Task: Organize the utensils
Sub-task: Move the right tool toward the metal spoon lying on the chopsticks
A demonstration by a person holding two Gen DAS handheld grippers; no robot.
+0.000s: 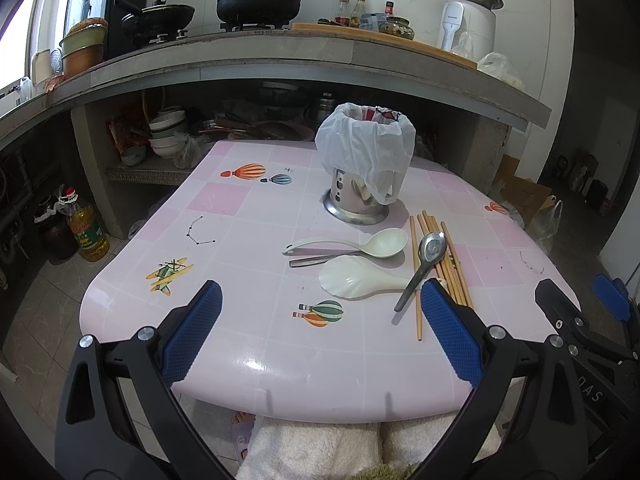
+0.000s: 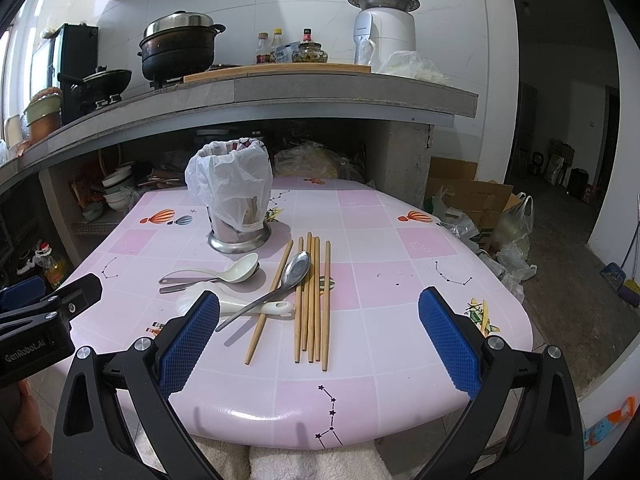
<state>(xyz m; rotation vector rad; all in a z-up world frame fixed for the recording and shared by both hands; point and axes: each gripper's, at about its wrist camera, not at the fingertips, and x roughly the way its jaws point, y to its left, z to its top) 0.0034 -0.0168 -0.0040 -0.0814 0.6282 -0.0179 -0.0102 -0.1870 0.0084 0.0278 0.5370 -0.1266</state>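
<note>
Hovering at the near edge of the pink tiled surface (image 2: 360,384), both sets of fingers are spread wide with nothing between them: the left gripper (image 1: 320,308) points toward the spoons and the right gripper (image 2: 320,314) toward the chopsticks, and neither touches anything. Just beyond the right one lies the bundle of wooden chopsticks (image 2: 312,300), roughly parallel, with one more stick angled off to their left. A metal spoon (image 2: 294,274) rests across that stick with its bowl on the bundle, and its handle crosses the handle of the white rice paddle (image 1: 352,278). Past the paddle, a pale soup ladle (image 1: 360,244) lies over a second, dark-handled utensil (image 1: 316,260) whose head is hidden. Farther back stands the metal utensil holder (image 1: 356,196), its top draped in a white plastic bag (image 1: 364,144); something pale shows through the bag, though what it is cannot be told. Judging from this, the sorting looks barely begun: every visible utensil lies loose on the surface, and all of them remain to be gathered, most likely into the holder.
</note>
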